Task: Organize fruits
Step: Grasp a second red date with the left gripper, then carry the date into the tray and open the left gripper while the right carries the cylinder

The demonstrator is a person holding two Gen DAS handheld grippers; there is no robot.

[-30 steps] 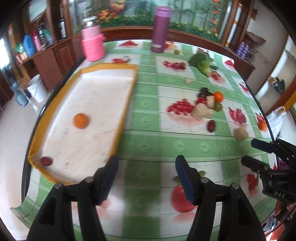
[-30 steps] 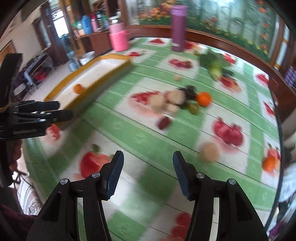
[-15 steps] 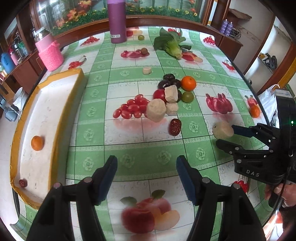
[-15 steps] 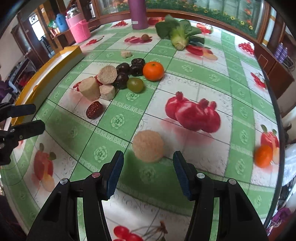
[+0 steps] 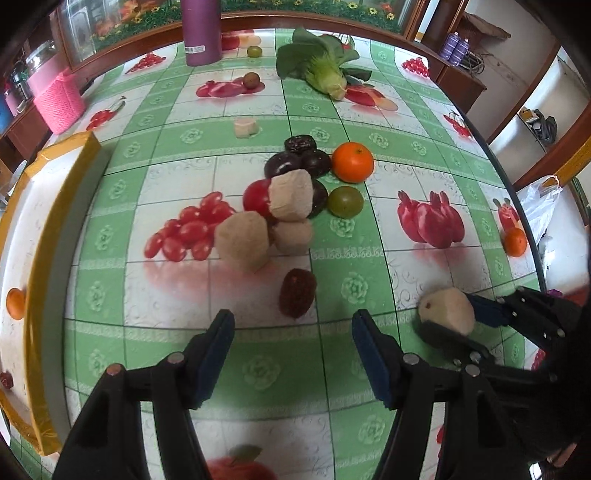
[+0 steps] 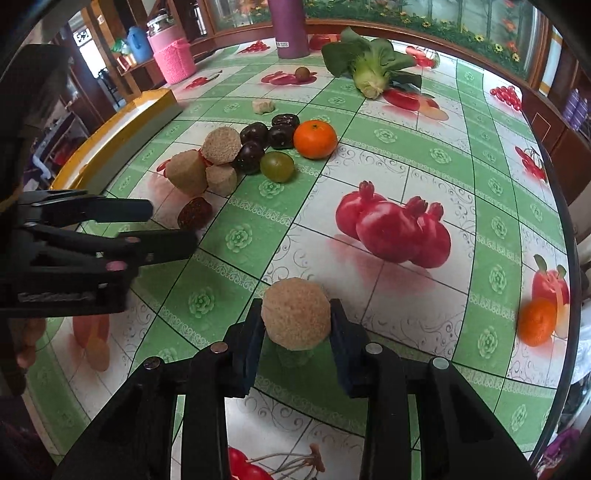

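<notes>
My right gripper [image 6: 295, 325] is shut on a round tan fruit [image 6: 295, 314]; it also shows in the left wrist view [image 5: 447, 314], just above the cloth. My left gripper [image 5: 291, 339] is open and empty, just short of a dark red date [image 5: 297, 291]. Beyond the date lies a pile of tan chunks [image 5: 243, 240], a red tomato [image 5: 256, 195], dark plums [image 5: 295, 162], a green fruit [image 5: 345, 201] and an orange [image 5: 352, 162]. The yellow-rimmed tray [image 5: 40, 258] at left holds a small orange [image 5: 15, 303] and a red date [image 5: 5, 379].
A second orange [image 6: 537, 321] lies near the table's right edge. A leafy green vegetable [image 5: 325, 66], a purple flask [image 5: 201, 31], a pink-covered jar [image 5: 59, 99], a small tan chunk [image 5: 245, 127] and two small round fruits [image 5: 252, 79] stand at the back.
Both grippers swung from the tray toward the fruit pile. My right gripper moved onto the round tan fruit and closed on it. My left gripper came close to the dark red date, still open.
</notes>
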